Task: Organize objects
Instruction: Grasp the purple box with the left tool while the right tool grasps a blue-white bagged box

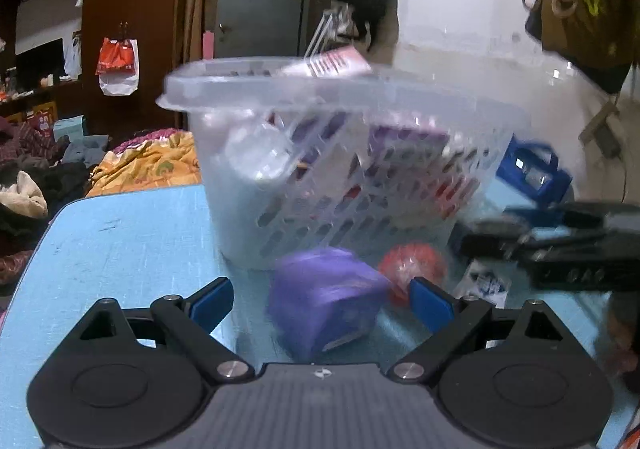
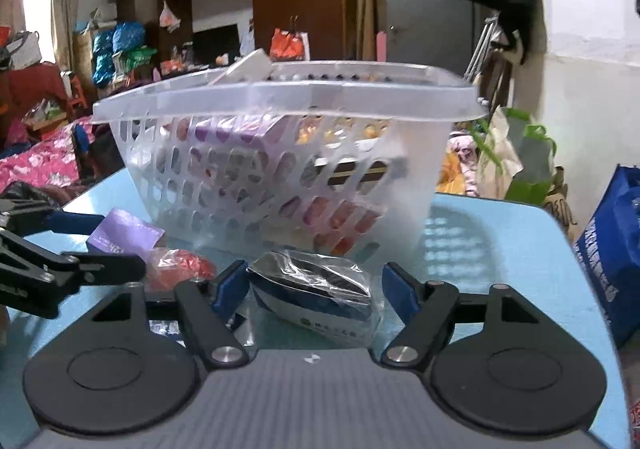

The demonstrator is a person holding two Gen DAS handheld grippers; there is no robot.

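The left hand-held gripper hovers low over the light blue worktop with its blue-padded fingers spread wide. A purple packet lies between them, nearer the right finger, though I cannot tell whether it touches either pad. Just beyond the right fingertip sits a red wrapped item, and straight ahead stands a translucent slotted plastic basket, already holding purple and red packets and a clear round container. The view from this side is blurred.

The right hand-held gripper is also spread, its fingers bracketing a dark blue and white packet in clear wrapping that rests on the worktop. The packet's left end lies right by the left pad; a gap shows at the right pad. The basket stands directly ahead of this gripper, just past the packet. Off to its left lie the red item and the purple packet, with the left gripper reaching in from the edge around them.
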